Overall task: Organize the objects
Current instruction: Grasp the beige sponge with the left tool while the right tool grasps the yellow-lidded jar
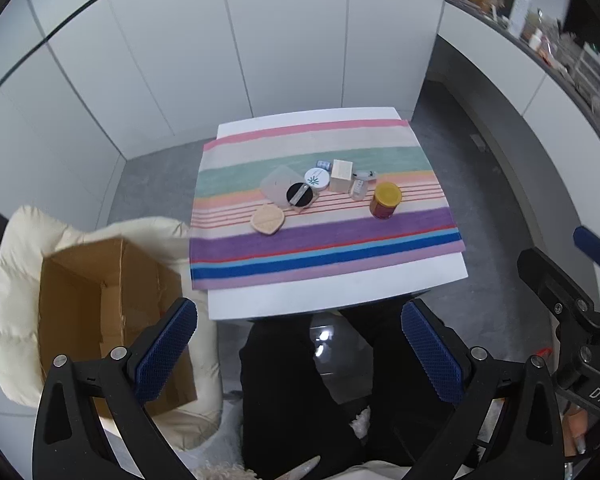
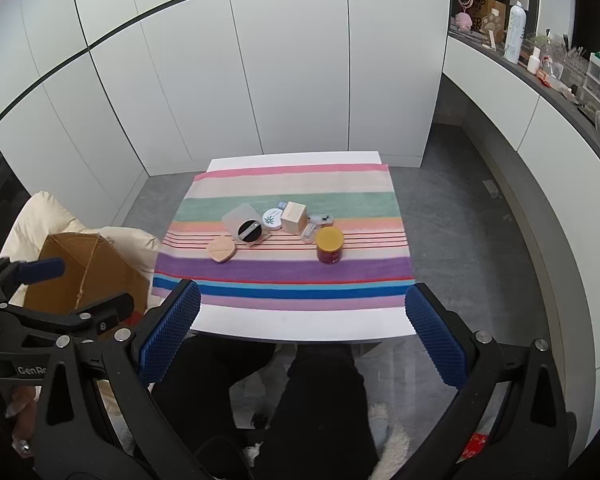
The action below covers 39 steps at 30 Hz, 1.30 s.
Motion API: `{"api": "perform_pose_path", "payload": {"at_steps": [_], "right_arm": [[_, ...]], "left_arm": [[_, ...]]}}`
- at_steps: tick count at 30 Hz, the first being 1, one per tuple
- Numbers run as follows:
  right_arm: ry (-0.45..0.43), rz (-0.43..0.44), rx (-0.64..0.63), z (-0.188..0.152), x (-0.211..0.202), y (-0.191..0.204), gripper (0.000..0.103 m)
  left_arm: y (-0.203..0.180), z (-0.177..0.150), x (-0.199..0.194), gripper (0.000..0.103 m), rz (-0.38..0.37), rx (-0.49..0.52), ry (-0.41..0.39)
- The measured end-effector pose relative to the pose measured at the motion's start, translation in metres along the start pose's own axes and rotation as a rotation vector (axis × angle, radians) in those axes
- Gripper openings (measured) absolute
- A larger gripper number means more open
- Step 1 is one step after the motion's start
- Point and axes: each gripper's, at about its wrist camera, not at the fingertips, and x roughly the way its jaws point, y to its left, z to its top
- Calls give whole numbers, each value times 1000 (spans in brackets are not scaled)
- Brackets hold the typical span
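A striped cloth [image 1: 324, 240] [image 2: 284, 276] covers a small white table. On it sit a red jar with a yellow lid [image 1: 385, 200] [image 2: 329, 245], a beige box [image 1: 341, 176] [image 2: 294, 217], a round white tin [image 1: 316, 179] [image 2: 272, 219], a black round compact [image 1: 299, 195] [image 2: 249, 231], a peach puff [image 1: 267, 219] [image 2: 221, 250] and small clear bottles [image 1: 360, 186] [image 2: 314, 226]. My left gripper [image 1: 300, 356] is open and empty, held back over the person's lap. My right gripper [image 2: 302, 336] is open and empty near the table's front edge.
An open cardboard box [image 1: 108, 320] [image 2: 84, 280] rests on a cream padded cushion [image 1: 24, 240] left of the table. White cabinet walls stand behind. A cluttered counter [image 2: 540, 64] runs along the right. The person's dark legs [image 2: 320, 400] are below.
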Motion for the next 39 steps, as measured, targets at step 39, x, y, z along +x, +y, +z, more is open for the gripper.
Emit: {"api": "perform_pose_path", "payload": {"at_steps": [39], "right_arm": [[17, -13, -23, -22, 306, -61, 103]], "left_arm": [[67, 44, 338, 96, -34, -175, 68]]}}
